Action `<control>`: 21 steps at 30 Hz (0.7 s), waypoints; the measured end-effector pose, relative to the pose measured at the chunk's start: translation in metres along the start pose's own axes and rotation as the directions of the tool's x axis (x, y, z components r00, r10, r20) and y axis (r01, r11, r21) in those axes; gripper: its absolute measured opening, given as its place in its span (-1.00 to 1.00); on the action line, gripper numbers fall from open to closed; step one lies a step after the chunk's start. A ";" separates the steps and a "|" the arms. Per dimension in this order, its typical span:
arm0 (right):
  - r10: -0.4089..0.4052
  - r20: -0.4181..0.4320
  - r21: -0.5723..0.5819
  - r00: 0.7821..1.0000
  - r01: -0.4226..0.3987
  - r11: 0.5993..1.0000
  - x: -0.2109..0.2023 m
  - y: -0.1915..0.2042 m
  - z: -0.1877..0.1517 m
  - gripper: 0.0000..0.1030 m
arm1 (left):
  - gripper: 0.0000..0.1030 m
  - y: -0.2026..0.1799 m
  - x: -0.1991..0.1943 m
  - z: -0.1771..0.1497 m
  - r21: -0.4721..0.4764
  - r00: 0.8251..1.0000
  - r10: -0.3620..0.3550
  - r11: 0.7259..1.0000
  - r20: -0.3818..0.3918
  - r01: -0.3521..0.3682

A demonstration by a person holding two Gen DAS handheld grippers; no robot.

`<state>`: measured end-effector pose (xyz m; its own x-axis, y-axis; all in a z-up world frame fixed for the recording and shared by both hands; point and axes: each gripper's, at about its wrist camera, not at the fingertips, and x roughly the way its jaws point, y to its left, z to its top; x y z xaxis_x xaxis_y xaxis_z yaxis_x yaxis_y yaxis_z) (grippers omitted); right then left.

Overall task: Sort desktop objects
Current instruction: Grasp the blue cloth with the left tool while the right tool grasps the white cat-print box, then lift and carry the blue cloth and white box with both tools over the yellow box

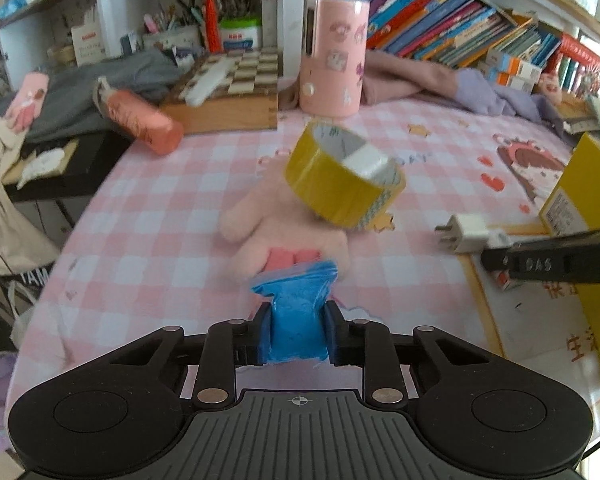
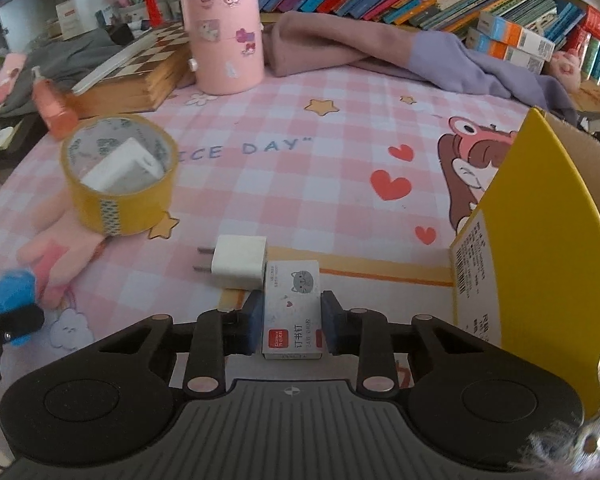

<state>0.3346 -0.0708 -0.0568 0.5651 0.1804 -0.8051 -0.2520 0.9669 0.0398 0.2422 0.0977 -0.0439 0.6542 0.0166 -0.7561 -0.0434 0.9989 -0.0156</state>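
Nearest in the right wrist view, the right gripper [image 2: 292,322] has its blue pads pressed on both sides of a small staple box [image 2: 291,308], a smooth printed cardboard carton lying flat on the tabletop [image 2: 300,184], which wears a pink checked cloth. Nearest in the left wrist view, the left gripper [image 1: 298,330] is closed on the blue fabric part [image 1: 296,312] of a soft pink plush toy [image 1: 284,236], fuzzy and limp, sprawled on the cloth. Just beyond the staple box, touching it, sits a white charger plug [image 2: 240,266], hard glossy plastic with two metal prongs. Farther off, a yellow tape roll [image 2: 120,176] rests against the plush toy with a white block inside its ring. To the right stands an open yellow cardboard box [image 2: 540,240], a likely bin. The step in hand looks like grasping, both items pinched but not lifted; next calls for raising each clear without dragging the plug or toppling the roll. At the back stands a pink cylindrical container [image 2: 224,28].
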 end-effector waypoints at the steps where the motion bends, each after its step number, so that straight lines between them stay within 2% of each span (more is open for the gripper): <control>1: 0.008 -0.002 0.005 1.000 -0.008 1.000 -0.002 -0.001 -0.001 -0.47 | -0.52 0.001 -0.003 0.001 -0.002 1.000 -0.001 1.000 0.009 0.001; 13: 0.057 0.058 -0.044 0.997 -0.054 0.998 -0.038 0.013 -0.017 -0.47 | -0.53 0.001 -0.037 -0.003 -0.020 0.996 -0.019 1.000 0.087 0.020; 21: 0.070 0.131 -0.067 0.989 -0.061 0.996 -0.070 0.021 -0.024 -0.47 | -0.53 -0.002 -0.061 -0.006 -0.020 0.987 -0.051 0.998 0.150 0.054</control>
<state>0.2711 -0.0675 -0.0135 0.6440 0.2695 -0.7160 -0.3381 0.9398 0.0496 0.1974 0.0948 -0.0015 0.7613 -0.0278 -0.6478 -0.0232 0.9973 -0.0701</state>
